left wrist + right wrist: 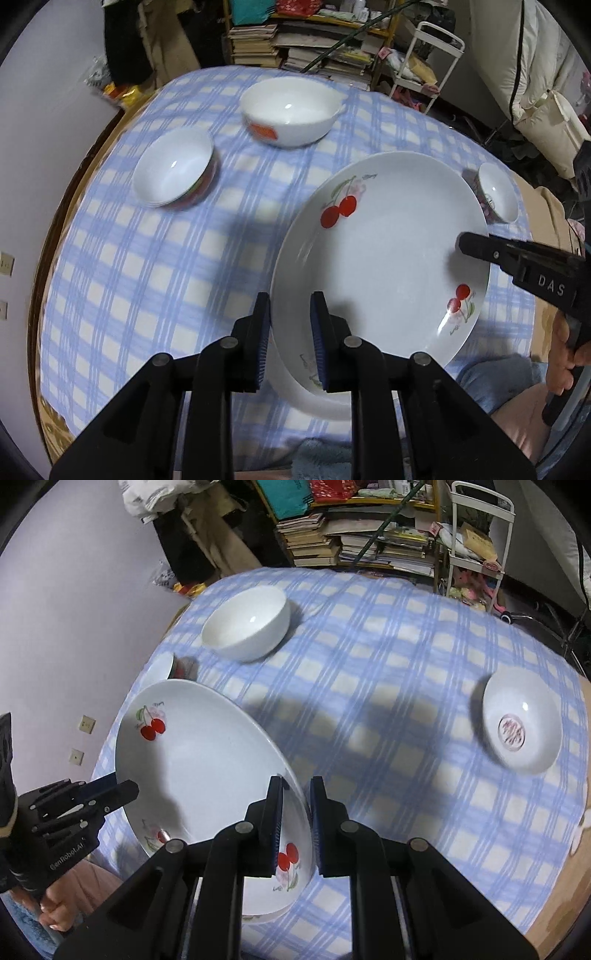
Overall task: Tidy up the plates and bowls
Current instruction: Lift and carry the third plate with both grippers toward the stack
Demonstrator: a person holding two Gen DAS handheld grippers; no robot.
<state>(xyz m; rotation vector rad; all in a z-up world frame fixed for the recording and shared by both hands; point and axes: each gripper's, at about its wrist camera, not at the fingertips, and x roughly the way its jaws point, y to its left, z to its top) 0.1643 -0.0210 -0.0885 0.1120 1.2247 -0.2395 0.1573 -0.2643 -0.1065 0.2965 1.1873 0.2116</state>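
A large white plate with red cherries (384, 266) (199, 775) is held tilted over the blue checked tablecloth (166, 258) (388, 720). My left gripper (291, 314) straddles its left rim, one pad on each side, shut on it. My right gripper (297, 794) clamps the opposite rim; it also shows in the left wrist view (480, 247). A large white bowl (290, 110) (245, 622) stands at the back. A stack of small bowls with coloured outsides (175, 171) (162, 668) stands at the left. A small bowl with a red emblem (521, 720) (496, 192) stands at the right.
A wall runs along the table's left side. Behind the table stand shelves of stacked books (369, 535) and a white metal cart (480, 524). The person's hand (565, 354) holds the right gripper's handle.
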